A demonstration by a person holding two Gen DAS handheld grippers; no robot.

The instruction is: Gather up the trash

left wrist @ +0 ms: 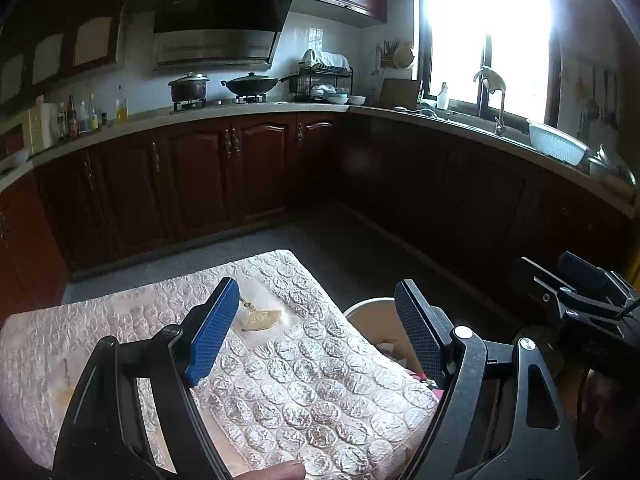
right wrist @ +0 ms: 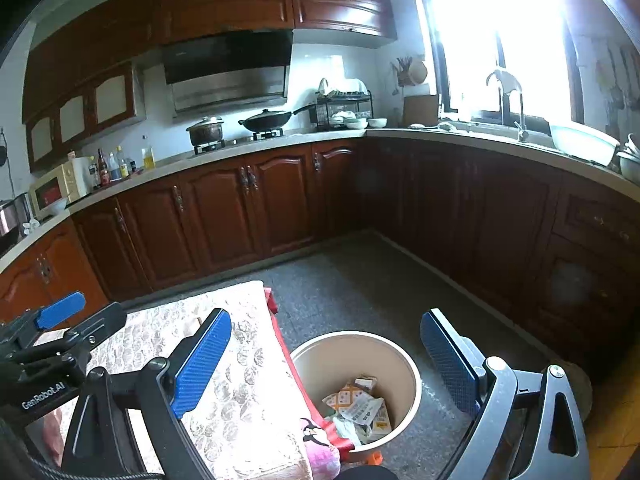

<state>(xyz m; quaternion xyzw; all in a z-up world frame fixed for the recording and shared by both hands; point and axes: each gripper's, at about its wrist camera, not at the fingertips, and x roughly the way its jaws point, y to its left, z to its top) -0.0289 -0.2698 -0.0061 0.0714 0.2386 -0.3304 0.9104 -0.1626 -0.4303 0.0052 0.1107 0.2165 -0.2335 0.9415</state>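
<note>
Left hand-held gripper (left wrist: 316,332) spread wide, empty, over bubble-wrap-covered desk (left wrist: 288,380). Right hand-held gripper (right wrist: 326,364) likewise agape, empty, above bin (right wrist: 400,360) holding wrappers (right wrist: 360,404).

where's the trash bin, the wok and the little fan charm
trash bin (right wrist: 400,350), right wrist view, bare inner wall near the rim
wok (right wrist: 266,119), right wrist view, its dark lid
fan charm (left wrist: 262,318), left wrist view, the pleated fan part

Round beige bin (right wrist: 412,380) on floor — crumpled wrappers (right wrist: 360,404), perhaps cartons, inside.
</note>
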